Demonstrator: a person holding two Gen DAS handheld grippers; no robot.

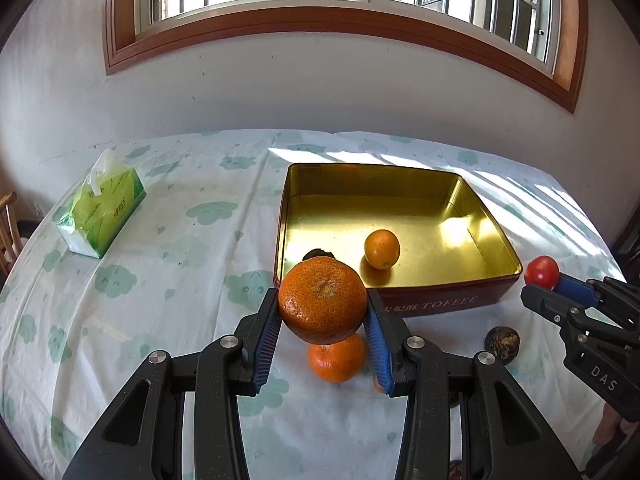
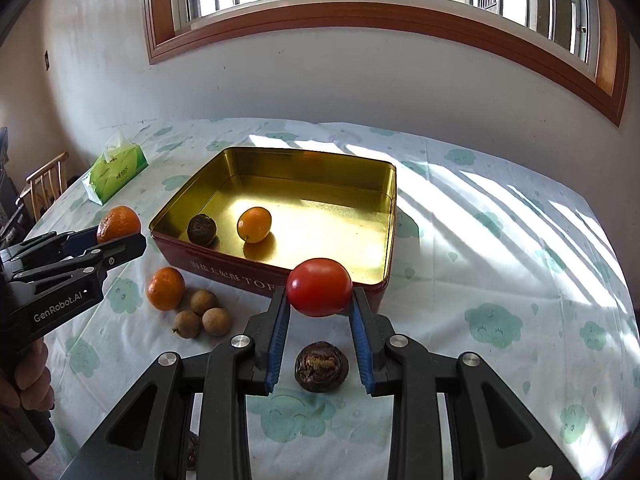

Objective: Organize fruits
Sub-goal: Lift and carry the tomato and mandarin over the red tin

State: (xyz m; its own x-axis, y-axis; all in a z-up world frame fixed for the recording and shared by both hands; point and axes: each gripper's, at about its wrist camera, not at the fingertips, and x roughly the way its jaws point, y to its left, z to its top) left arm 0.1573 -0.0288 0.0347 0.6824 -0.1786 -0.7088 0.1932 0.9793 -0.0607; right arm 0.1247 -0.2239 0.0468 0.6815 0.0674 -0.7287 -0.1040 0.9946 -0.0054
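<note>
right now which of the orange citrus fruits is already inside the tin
The small smooth yellow-orange one, lying on the gold floor of the tin beside a dark wrinkled fruit. One mandarin is held in the left gripper; another mandarin lies on the tablecloth.

The left tool (image 1: 323, 336) angles downward, its blue-padded fingers (image 1: 267, 344) clamped on either side of a large mandarin orange (image 1: 322, 300) held clear of the counter. The right tool (image 2: 320, 332) tilts down at much the same slant, its blue pads (image 2: 280, 332) pinching a red tomato (image 2: 319, 286) (jaws drawn close together). In the right wrist view a bare hand (image 2: 28, 380) wraps the left tool's handle at the frame's left edge.
</note>
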